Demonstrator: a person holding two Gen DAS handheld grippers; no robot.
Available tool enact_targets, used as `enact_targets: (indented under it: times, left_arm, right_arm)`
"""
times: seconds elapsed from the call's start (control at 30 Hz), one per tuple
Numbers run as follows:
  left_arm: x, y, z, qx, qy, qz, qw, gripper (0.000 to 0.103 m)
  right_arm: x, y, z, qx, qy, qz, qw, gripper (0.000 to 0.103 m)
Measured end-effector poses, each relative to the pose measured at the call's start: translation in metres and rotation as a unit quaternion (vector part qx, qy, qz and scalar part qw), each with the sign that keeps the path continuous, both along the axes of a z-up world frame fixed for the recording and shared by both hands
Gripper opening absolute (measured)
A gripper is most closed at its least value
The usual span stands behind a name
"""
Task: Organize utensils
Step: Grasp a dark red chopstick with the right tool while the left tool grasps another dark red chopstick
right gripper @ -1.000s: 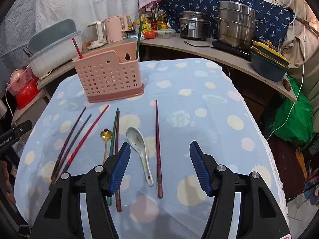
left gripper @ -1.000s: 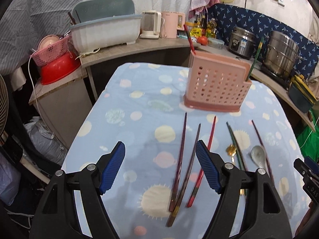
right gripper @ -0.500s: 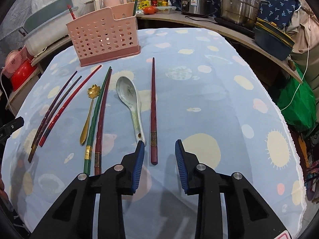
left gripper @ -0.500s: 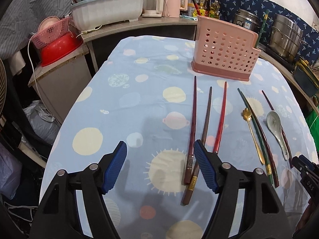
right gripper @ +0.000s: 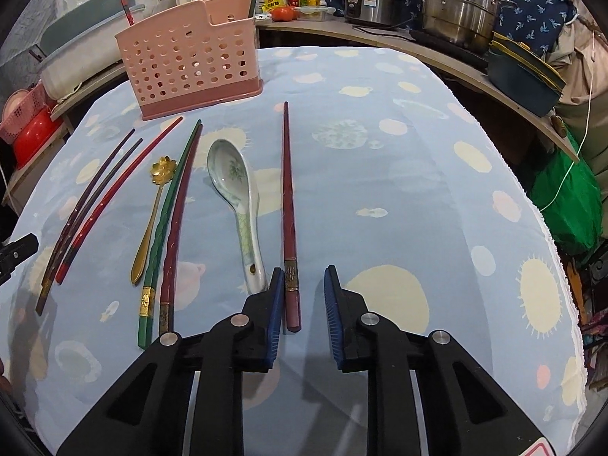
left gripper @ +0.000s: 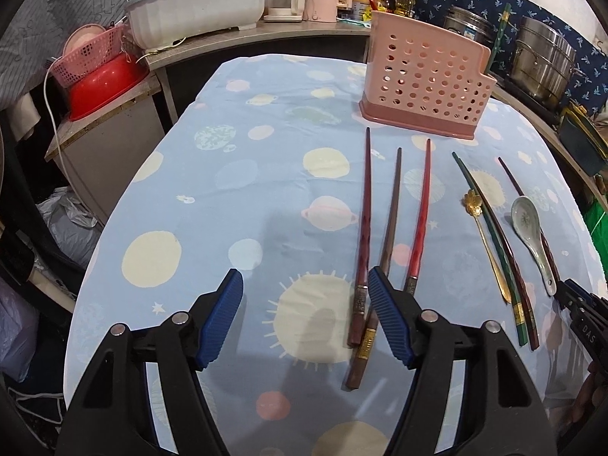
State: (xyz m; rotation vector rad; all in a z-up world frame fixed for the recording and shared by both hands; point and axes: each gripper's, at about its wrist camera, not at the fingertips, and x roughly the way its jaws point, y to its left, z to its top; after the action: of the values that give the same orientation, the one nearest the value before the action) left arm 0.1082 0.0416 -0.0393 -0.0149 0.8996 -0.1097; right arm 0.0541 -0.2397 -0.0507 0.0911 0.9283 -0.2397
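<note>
Chopstick [right gripper: 287, 205], dark red with a gold band, lies straight on the tabletop [right gripper: 380, 197], 5 o'clock of the pink holder [right gripper: 190, 60]. Right gripper [right gripper: 302, 296] pitched down, jaws closing, butt end between pads, not pinched. Left gripper [left gripper: 306, 319] wide open, holding nothing.

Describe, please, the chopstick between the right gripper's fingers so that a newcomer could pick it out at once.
Start from the pink perforated holder at the far end of the blue spotted tablecloth. Follow the row of utensils to the white ceramic spoon. Just beyond it, the dark red chopstick lies alone, unpaired, its butt between the closing jaws of the right gripper.
</note>
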Motion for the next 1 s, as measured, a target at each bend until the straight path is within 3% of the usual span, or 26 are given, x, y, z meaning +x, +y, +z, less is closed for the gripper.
enact_targets:
  times: [0.1, 0.27, 0.7, 0.8, 1.0]
  left_arm:
    - [0.001, -0.005, -0.003, 0.002, 0.002, -0.008, 1.0, 0.064]
    - [0.003, -0.007, -0.014, 0.0, 0.018, -0.012, 0.9998, 0.055]
    - [0.002, -0.016, -0.026, 0.021, 0.016, -0.027, 0.9993, 0.05]
    - [0.001, -0.014, -0.026, 0.022, 0.012, -0.028, 0.9993, 0.043]
    - [-0.001, -0.009, -0.024, 0.009, 0.009, -0.035, 0.9993, 0.015]
  right_arm:
    - [0.003, 0.0, 0.0, -0.001, 0.0, 0.0, 1.0, 0.019]
    - [0.005, -0.001, -0.001, 0.001, -0.001, 0.002, 1.0, 0.014]
    - [0.005, 0.0, -0.001, 0.001, -0.001, 0.002, 1.0, 0.014]
    - [0.006, 0.0, -0.001, 0.0, -0.001, 0.002, 1.0, 0.014]
    - [0.006, 0.003, -0.002, 0.0, -0.003, 0.007, 1.0, 0.008]
